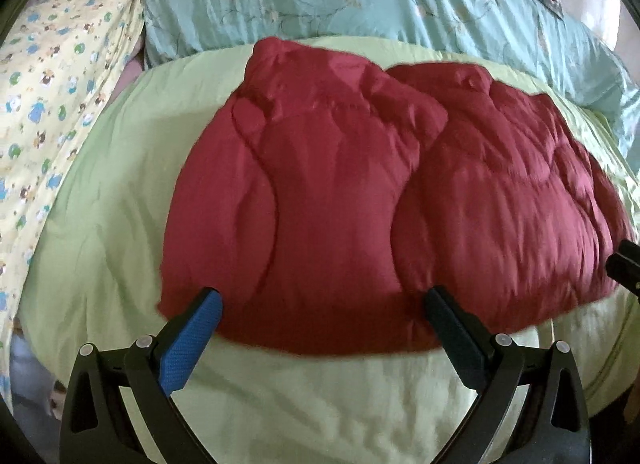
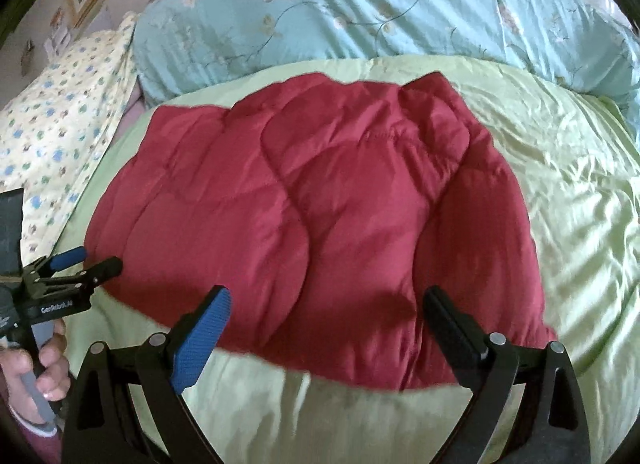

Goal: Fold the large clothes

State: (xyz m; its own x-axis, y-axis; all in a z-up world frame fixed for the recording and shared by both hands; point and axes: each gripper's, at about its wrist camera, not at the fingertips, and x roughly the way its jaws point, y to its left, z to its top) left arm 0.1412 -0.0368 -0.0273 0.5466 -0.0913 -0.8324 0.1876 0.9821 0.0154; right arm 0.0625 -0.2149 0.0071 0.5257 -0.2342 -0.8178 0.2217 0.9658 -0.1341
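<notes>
Red padded jacket (image 1: pixel 320 199) lies flat on the green bedsheet (image 1: pixel 100 191), and with our left gripper (image 1: pixel 320 304) and right gripper (image 2: pixel 326 304) both spread wide and empty at its near hem, we judge each should pinch a corner evenly before folding.

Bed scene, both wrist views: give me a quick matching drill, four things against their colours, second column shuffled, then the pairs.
Things:
1. jacket
2. sheet under the jacket
3. quilt with flowers
4. cloth with cartoon print

Colours:
A. pale yellow
B. dark red
C. light teal
D. light green

Pairs: 1-B, 2-D, 3-C, 4-A
</notes>
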